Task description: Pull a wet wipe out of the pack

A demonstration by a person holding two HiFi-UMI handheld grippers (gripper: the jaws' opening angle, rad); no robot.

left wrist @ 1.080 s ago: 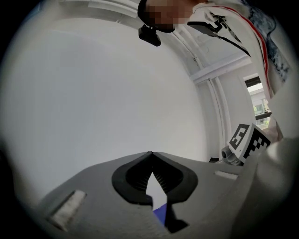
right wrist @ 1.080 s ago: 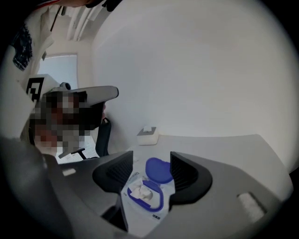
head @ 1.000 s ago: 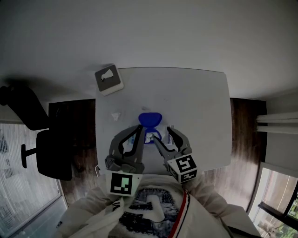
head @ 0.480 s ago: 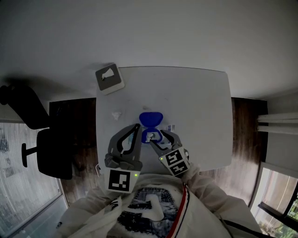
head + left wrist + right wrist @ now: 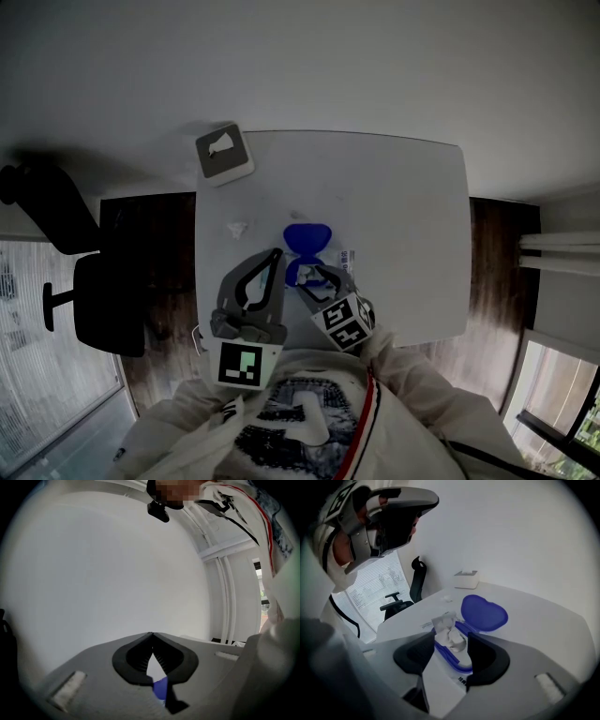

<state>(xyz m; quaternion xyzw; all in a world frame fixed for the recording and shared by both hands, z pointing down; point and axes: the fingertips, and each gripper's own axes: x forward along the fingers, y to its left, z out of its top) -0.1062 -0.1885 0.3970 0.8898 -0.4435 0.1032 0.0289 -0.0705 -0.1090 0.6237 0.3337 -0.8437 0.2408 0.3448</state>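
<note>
Your right gripper (image 5: pixel 452 641) is released. Its jaws stand wide but are closing, with the crumpled white wet wipe (image 5: pixel 449 631) rising between them and not yet pinched. The wipe sticks up from the blue-rimmed opening of the white soft pack (image 5: pixel 443 674), whose blue heart-shaped flip lid (image 5: pixel 305 237) lies open. The pack sits left of the middle of the white desk (image 5: pixel 403 216), nearer its near edge. Your left gripper (image 5: pixel 277 255) is clenched tip to tip just beside the pack's left side; I cannot tell if they touch. A grey-topped tissue box (image 5: pixel 224 153) sits at the far left corner.
</note>
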